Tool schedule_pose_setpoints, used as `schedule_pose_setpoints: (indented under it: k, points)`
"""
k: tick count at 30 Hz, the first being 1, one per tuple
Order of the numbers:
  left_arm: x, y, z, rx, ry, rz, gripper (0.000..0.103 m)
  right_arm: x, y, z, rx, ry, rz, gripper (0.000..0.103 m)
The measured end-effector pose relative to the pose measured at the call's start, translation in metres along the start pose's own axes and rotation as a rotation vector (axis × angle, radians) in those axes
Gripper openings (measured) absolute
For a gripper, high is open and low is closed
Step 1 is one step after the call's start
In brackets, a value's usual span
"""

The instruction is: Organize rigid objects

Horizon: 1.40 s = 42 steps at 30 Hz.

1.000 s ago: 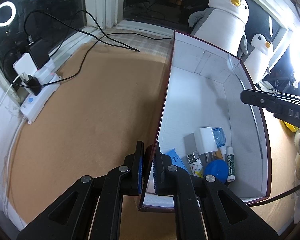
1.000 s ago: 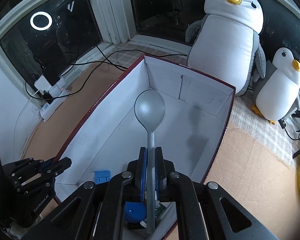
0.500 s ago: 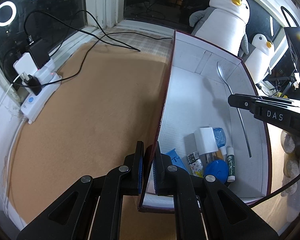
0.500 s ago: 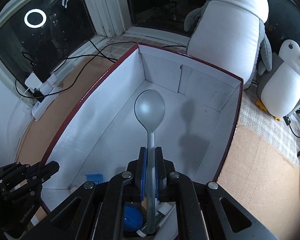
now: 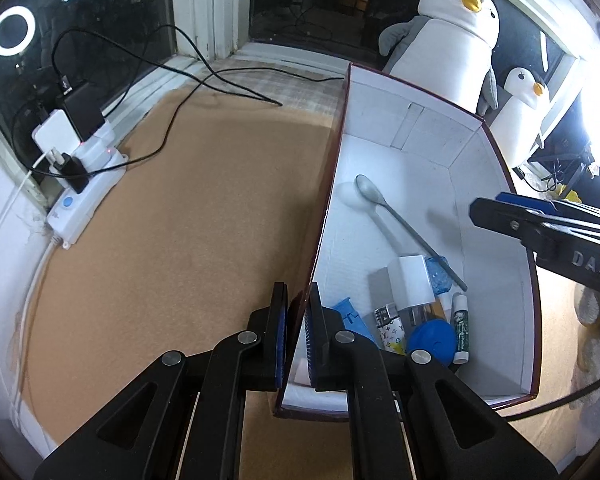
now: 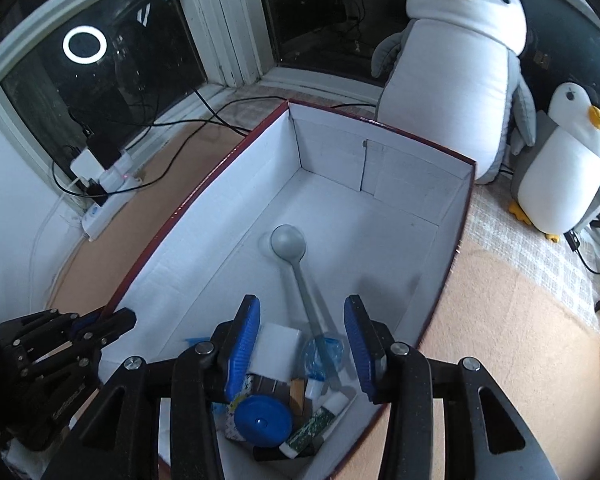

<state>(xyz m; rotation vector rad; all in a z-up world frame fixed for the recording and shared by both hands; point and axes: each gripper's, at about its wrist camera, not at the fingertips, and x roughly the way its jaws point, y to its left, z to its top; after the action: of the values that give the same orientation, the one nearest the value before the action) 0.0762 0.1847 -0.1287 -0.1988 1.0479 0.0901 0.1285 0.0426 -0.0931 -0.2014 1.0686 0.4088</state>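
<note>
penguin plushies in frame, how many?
2. The large penguin stands behind the box's far wall, against the window. The small penguin stands to its right in the right wrist view, beside the box's far right corner. None seems hidden.

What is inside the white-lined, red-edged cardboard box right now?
In the white-lined box: a grey plastic spoon, white charger block, blue round lid, green-labelled tube, blue clip. Things beneath that pile stay hidden.

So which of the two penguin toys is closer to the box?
The big penguin, standing right behind the box's far wall. The small penguin sits off to its right, clear of the box corner.
</note>
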Motion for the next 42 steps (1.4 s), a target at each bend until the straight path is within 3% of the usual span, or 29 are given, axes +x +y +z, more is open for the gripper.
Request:
schedule_pose_setpoints:
  k: [8,14,30,42]
  points:
    - [-0.026,-0.013,0.001,0.043,-0.063,0.023,0.015,-0.044,-0.003,-0.017,0.008,-0.083,-0.017,0.046]
    - [-0.054,-0.027,-0.004,0.056,-0.113,0.016,0.02,-0.084,-0.007,-0.034,0.032,-0.154,-0.027,0.057]
    - [-0.116,-0.061,-0.028,0.104,-0.217,-0.007,0.065,-0.151,-0.018,-0.091,0.074,-0.286,-0.156,0.078]
    - [-0.132,-0.068,-0.038,0.109,-0.233,-0.006,0.071,-0.169,-0.018,-0.114,0.082,-0.303,-0.206,0.08]
